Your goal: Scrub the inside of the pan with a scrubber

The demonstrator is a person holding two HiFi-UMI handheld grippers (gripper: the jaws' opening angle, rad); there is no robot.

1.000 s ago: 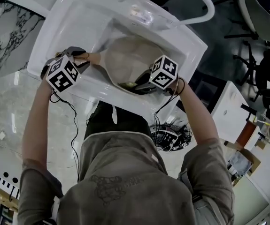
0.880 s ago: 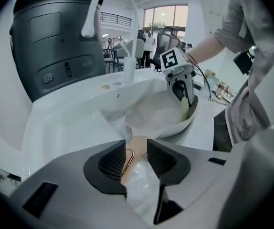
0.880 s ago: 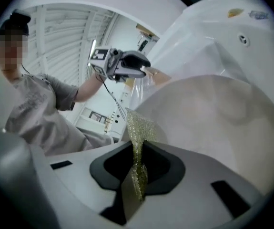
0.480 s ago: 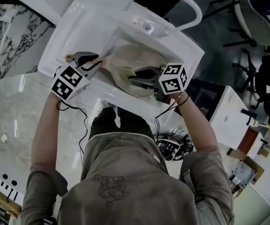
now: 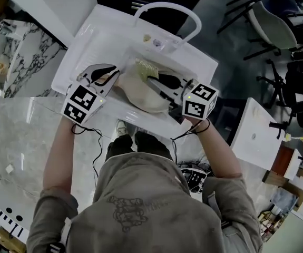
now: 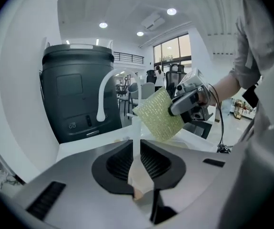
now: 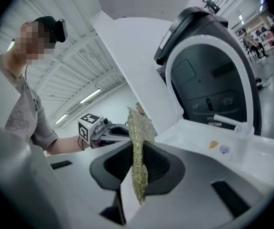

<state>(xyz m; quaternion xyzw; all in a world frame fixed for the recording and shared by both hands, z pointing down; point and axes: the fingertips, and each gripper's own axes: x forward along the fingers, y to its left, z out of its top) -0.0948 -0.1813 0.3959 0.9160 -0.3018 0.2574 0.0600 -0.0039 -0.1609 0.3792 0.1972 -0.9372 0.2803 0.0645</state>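
Two grippers over the sink [image 5: 88, 41]: my left gripper [image 5: 109, 77] is closing on the pan [image 5: 138, 94] handle at nine o'clock, and my right gripper [image 5: 154, 80] pinches the scrubber [image 5: 145, 67] at twelve.

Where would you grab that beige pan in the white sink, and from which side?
By its slim handle, jutting left from the round beige pan in the white sink. Come from the left, a finger each side; the left gripper is closing on it.
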